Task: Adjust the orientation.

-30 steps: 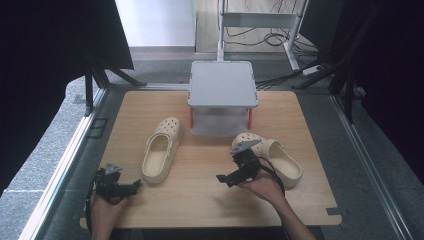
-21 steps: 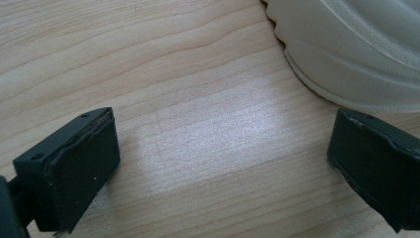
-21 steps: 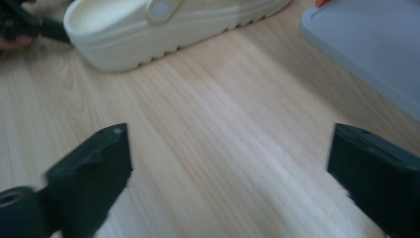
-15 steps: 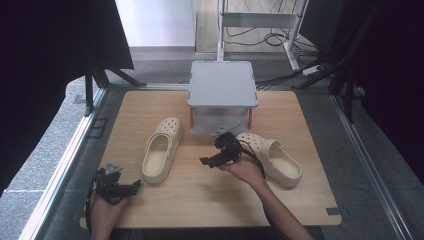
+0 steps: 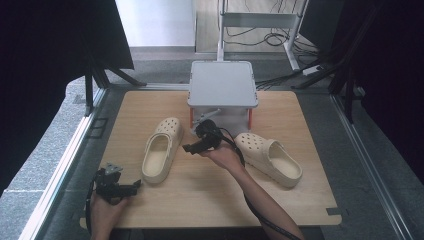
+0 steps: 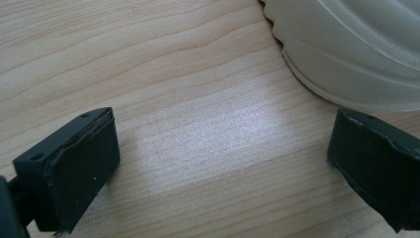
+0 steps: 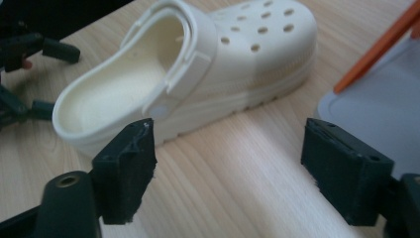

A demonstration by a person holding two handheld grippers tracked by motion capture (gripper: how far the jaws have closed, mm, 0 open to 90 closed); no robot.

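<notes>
Right gripper mid-frame, jaws spread, facing left clog; left gripper lower left, released (nothing held).

The high view looks forward and down from above the near edge of the light wooden table, taking in all four edges. The left gripper view sits very close to the table top near its near-left corner. The right gripper view looks low across the middle. Both gripper views and the high view share the cream perforated foam clog.
</notes>
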